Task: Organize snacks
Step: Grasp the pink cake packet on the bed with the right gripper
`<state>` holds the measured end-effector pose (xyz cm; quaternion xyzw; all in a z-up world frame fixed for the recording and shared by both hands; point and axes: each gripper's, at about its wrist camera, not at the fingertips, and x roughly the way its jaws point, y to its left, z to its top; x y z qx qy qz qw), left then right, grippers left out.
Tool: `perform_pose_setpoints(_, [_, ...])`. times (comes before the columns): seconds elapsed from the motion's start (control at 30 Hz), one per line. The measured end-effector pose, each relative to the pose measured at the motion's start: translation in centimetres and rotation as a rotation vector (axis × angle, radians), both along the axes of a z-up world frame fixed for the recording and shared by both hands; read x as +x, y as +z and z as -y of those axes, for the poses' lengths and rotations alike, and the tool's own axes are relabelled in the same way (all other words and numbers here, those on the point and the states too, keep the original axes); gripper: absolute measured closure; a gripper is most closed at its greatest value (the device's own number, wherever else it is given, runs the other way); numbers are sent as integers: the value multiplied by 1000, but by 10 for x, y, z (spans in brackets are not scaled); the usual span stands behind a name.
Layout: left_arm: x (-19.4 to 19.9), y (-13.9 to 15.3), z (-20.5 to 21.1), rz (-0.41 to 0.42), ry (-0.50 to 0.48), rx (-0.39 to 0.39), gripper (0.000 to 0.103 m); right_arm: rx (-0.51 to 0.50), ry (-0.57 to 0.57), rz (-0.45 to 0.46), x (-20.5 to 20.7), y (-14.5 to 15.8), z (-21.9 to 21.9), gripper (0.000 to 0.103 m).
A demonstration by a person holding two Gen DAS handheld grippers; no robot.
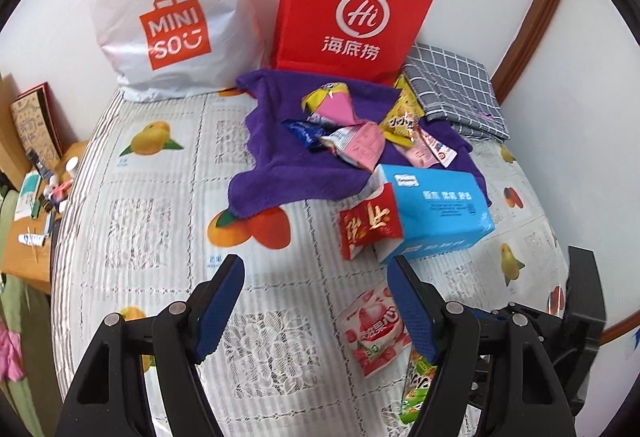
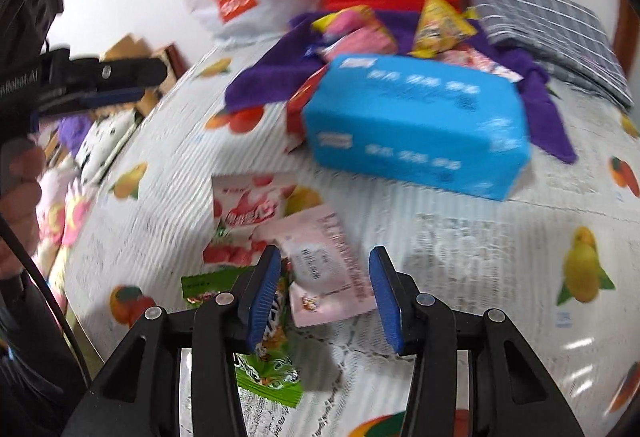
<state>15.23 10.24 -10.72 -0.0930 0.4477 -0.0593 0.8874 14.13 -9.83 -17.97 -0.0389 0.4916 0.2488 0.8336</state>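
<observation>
So the right tool (image 2: 324,289) hung with its jaws apart over the pale pink snack packet (image 2: 324,269) just in front of the blue box (image 2: 416,125), the left tool (image 1: 316,301) spread and empty too, so I'd guess pickup came next: drop down, then pinch.

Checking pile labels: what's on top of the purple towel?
On the purple towel: loose snack packets, pink, yellow and dark blue; the blue box overlaps its near edge. Anything beneath those packets is hidden.
</observation>
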Motion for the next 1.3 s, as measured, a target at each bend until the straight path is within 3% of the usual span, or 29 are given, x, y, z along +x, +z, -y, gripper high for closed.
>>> perform_pose_setpoints(0.3, [-1, -6, 15, -8, -13, 18, 31, 1, 9, -33, 19, -19, -6, 57])
perform_pose_setpoints(0.47, [1, -3, 25, 2, -24, 2, 31, 8, 29, -31, 24, -19, -6, 65])
perform_pose_setpoints(0.67, [7, -8, 38, 3, -45, 8, 31, 42, 37, -8, 23, -7, 4, 67])
perform_pose_setpoints(0.87, [19, -22, 38, -24, -28, 25, 31, 54, -34, 42, 26, 7, 34, 67])
perform_pose_setpoints(1.03, [33, -40, 35, -57, -17, 52, 32, -30, -113, 109, 31, 5, 60, 67])
perform_pose_setpoints(1.3, [50, -60, 49, -75, -62, 138, 32, -54, -158, 99, 41, -13, 84, 67])
